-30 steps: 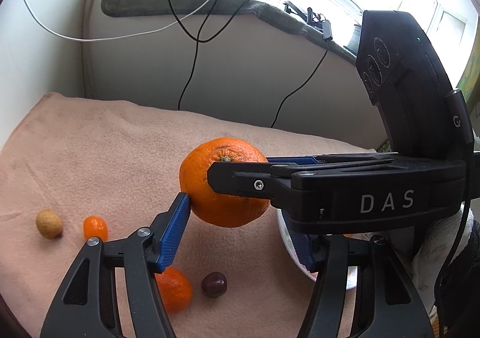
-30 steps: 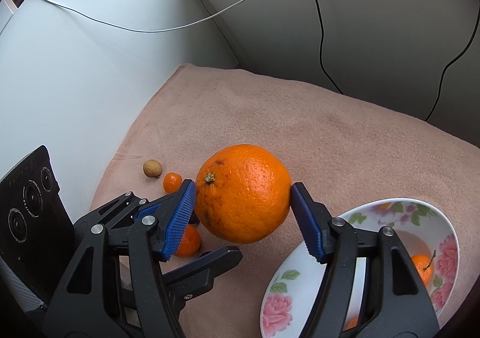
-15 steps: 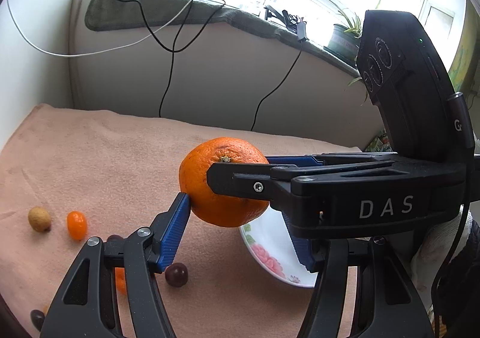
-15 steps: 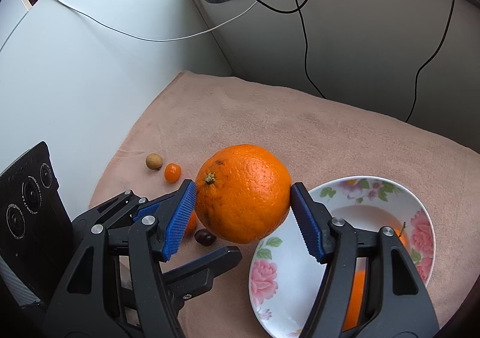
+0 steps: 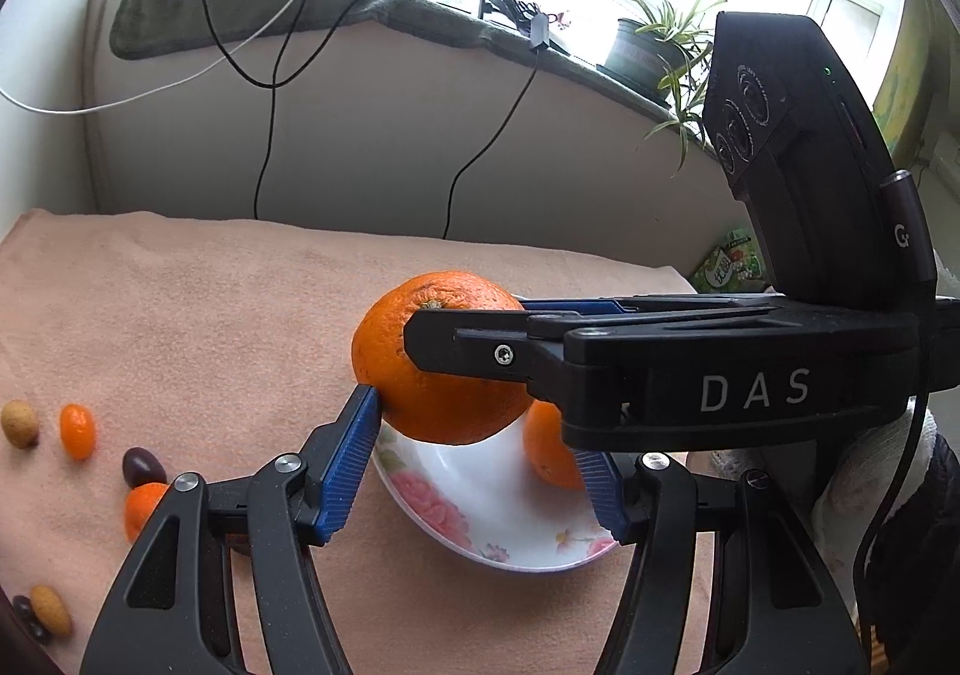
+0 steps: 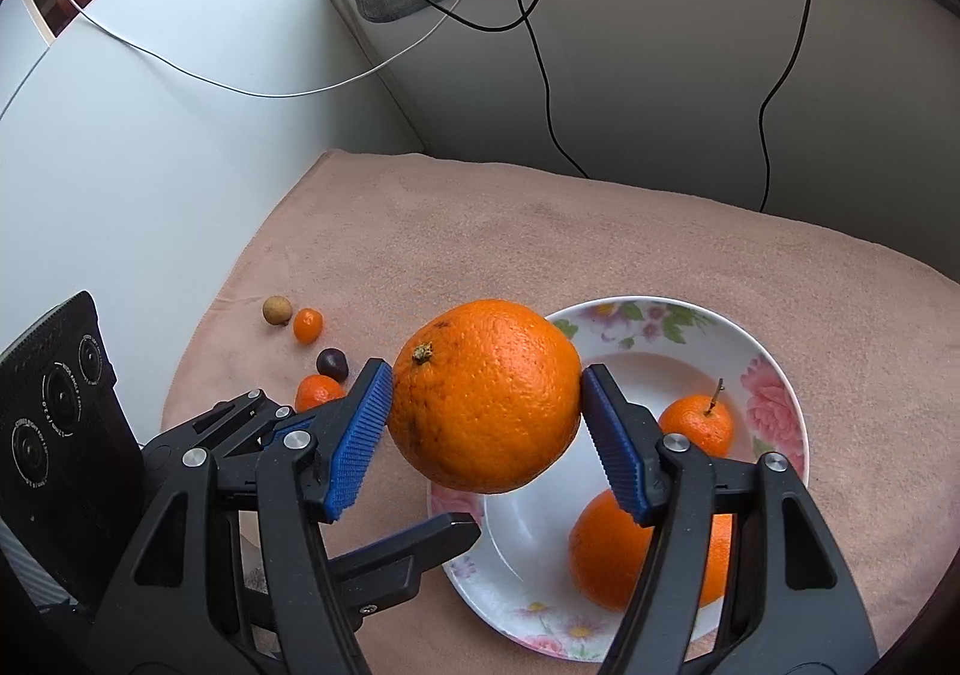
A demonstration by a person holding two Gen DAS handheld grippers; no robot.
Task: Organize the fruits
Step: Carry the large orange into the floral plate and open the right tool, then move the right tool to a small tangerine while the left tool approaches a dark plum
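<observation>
Over the near rim of the floral bowl (image 6: pixel 774 393), the large orange (image 6: pixel 486 405) hangs clamped between the right gripper (image 6: pixel 486 423) pads; the left gripper (image 5: pixel 474 471), seemingly empty, sits just beside and below, one pad touching the orange.

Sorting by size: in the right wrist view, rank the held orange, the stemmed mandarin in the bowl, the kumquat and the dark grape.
1. Held orange, though nearest the camera.
2. Stemmed mandarin.
3. Kumquat and dark grape: too alike to rank.
</observation>
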